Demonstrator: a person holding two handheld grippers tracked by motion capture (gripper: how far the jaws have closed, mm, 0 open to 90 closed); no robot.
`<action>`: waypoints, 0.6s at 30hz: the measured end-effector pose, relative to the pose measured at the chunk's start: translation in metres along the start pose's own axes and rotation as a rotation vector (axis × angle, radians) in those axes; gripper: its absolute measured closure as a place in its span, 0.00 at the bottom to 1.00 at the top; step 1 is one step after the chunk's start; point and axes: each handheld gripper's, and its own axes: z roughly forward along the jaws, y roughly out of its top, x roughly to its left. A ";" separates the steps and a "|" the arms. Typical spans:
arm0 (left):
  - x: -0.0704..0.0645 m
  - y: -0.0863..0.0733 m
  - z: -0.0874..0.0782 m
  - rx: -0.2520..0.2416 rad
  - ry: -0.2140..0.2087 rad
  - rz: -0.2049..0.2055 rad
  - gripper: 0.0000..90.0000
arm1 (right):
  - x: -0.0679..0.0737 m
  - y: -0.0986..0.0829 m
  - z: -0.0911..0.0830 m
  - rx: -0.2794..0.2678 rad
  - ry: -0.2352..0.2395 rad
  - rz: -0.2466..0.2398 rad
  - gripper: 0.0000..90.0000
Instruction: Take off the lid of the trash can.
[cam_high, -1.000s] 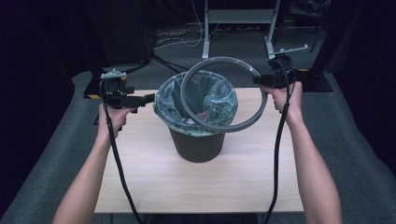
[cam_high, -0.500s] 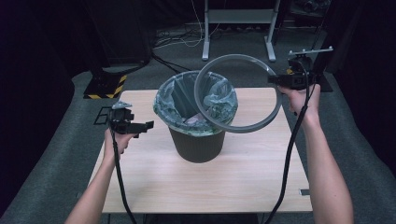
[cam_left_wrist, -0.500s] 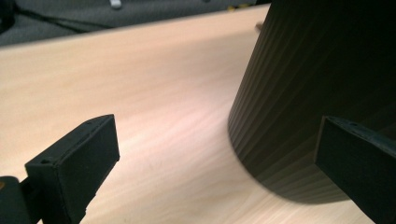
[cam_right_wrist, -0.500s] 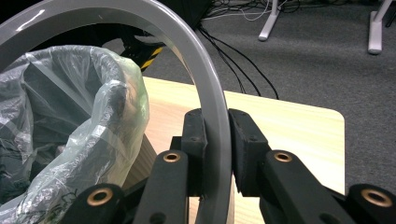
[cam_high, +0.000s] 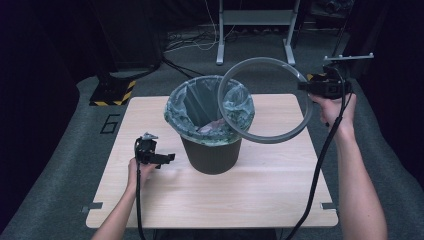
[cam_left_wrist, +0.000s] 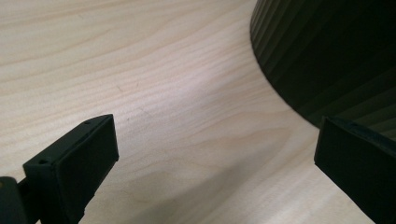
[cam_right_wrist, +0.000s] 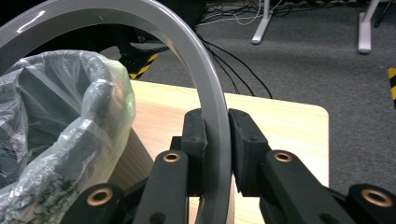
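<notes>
— What do the right gripper (cam_right_wrist: 217, 140) fingers hold?
— They pinch the grey ring (cam_high: 265, 100), lifted tilted above the lined bin (cam_high: 210, 132).
— And the left gripper (cam_left_wrist: 215, 158)?
— Fingers wide, low over the surface (cam_high: 250, 185) beside the bin.

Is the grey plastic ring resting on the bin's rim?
No, the right gripper holds the grey plastic ring tilted in the air above the dark ribbed bin.
</notes>
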 end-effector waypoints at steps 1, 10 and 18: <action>0.000 -0.002 0.003 0.008 0.002 0.002 0.00 | -0.002 -0.001 -0.002 -0.003 -0.002 0.003 0.86; 0.010 -0.012 0.019 0.015 0.011 -0.020 0.00 | -0.022 -0.011 -0.018 -0.017 -0.026 0.029 0.86; 0.002 -0.022 0.023 -0.018 0.096 0.098 0.00 | -0.037 -0.019 -0.027 -0.028 -0.042 0.055 0.86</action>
